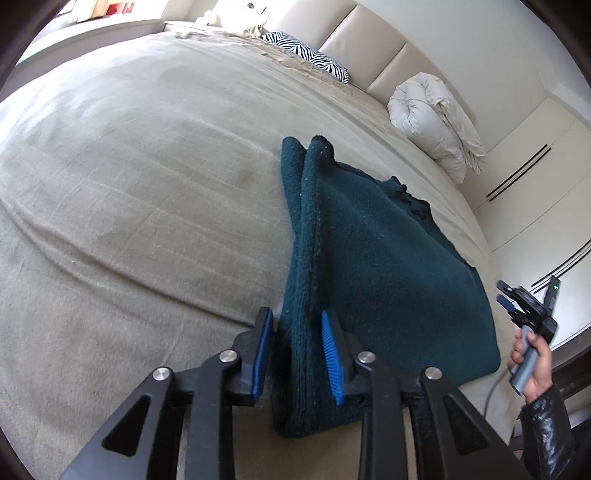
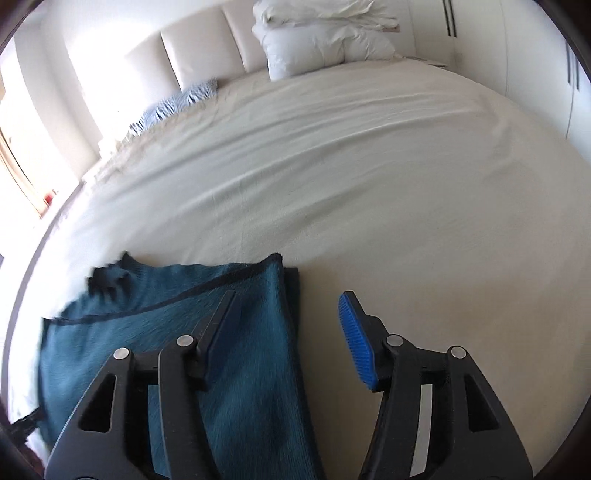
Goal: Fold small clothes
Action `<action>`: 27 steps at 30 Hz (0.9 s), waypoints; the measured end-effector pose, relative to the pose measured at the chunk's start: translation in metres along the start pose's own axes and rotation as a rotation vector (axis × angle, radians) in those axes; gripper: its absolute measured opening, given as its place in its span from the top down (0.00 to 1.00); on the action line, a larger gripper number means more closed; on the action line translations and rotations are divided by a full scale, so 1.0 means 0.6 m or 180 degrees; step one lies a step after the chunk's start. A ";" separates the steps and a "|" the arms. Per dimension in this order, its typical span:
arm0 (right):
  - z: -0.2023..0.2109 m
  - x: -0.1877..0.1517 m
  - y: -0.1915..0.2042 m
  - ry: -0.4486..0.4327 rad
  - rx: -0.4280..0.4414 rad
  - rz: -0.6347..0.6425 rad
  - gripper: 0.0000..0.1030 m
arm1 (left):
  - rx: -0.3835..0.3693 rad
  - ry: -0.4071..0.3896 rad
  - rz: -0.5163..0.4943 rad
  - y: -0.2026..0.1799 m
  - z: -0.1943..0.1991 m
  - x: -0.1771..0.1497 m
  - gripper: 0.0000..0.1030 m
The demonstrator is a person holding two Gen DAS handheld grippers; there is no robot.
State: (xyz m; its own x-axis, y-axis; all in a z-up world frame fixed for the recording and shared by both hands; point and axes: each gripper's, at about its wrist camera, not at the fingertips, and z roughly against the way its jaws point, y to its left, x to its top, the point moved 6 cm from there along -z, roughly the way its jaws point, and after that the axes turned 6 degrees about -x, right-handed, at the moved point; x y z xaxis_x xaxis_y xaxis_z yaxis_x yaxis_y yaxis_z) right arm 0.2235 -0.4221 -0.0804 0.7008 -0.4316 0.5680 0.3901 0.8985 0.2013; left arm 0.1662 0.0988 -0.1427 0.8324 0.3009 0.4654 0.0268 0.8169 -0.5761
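A dark teal knitted sweater [image 1: 373,251] lies on the beige bed cover [image 1: 129,184], partly folded, with one edge raised. My left gripper [image 1: 297,332] has its blue pads on either side of that raised folded edge, with a gap still showing on the left side. In the right wrist view the sweater [image 2: 155,332] lies at the lower left. My right gripper [image 2: 286,321] is open and empty above the sweater's right edge. The right gripper also shows in the left wrist view [image 1: 506,295], held in a hand off the bed's right side.
A rolled white duvet [image 1: 432,122] and a zebra-print pillow [image 1: 306,55] lie by the padded headboard [image 1: 369,33]. White wardrobe doors [image 1: 535,177] stand to the right of the bed. The bed's right edge runs close beside the sweater.
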 end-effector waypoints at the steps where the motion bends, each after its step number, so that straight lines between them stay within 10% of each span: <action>1: 0.007 -0.010 0.000 0.0048 0.0032 -0.0005 0.47 | 0.0019 0.0001 -0.0013 -0.002 0.000 -0.001 0.72; 27: 0.010 -0.133 0.026 0.0328 -0.0078 0.0560 0.59 | 0.0156 -0.0081 -0.0218 -0.008 0.033 -0.032 0.94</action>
State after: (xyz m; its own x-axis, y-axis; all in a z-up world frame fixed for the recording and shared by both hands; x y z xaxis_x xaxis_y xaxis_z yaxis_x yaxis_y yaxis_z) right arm 0.1699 -0.3733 -0.1177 0.8164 -0.2754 0.5077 0.2700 0.9590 0.0860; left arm 0.1389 0.0986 -0.1356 0.8151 0.2554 0.5200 0.0556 0.8590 -0.5090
